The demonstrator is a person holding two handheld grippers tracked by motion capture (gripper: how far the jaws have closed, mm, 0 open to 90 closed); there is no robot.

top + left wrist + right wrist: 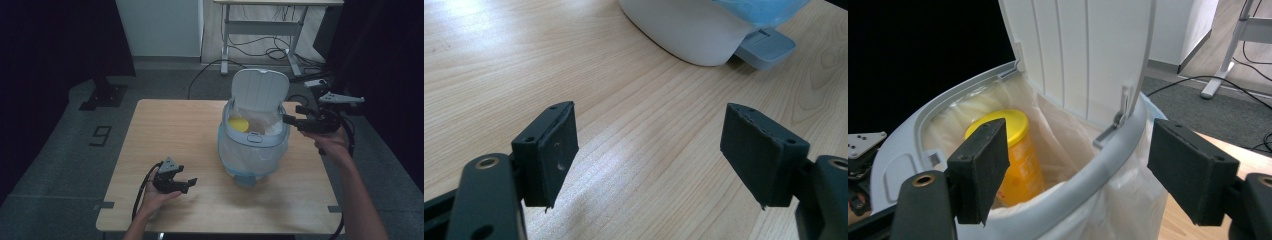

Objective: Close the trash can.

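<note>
A white pedal bin (252, 150) with a clear liner stands right of centre on the wooden table (170, 125). Its lid (261, 90) is propped upright. A yellow-lidded container (238, 124) lies inside it, seen closer in the right gripper view as a yellow canister (1018, 155) below the rim (1088, 185). My right gripper (292, 114) hovers at the bin's right rim, open and holding nothing (1080, 125). My left gripper (186, 185) rests low over the table's front left, open and holding nothing (649, 112), aimed toward the bin's base (689, 30).
The bin's grey foot pedal (766, 47) juts out toward the table's front. A white desk frame (260, 30) with cables stands on the floor behind. The table edge runs close behind my right hand.
</note>
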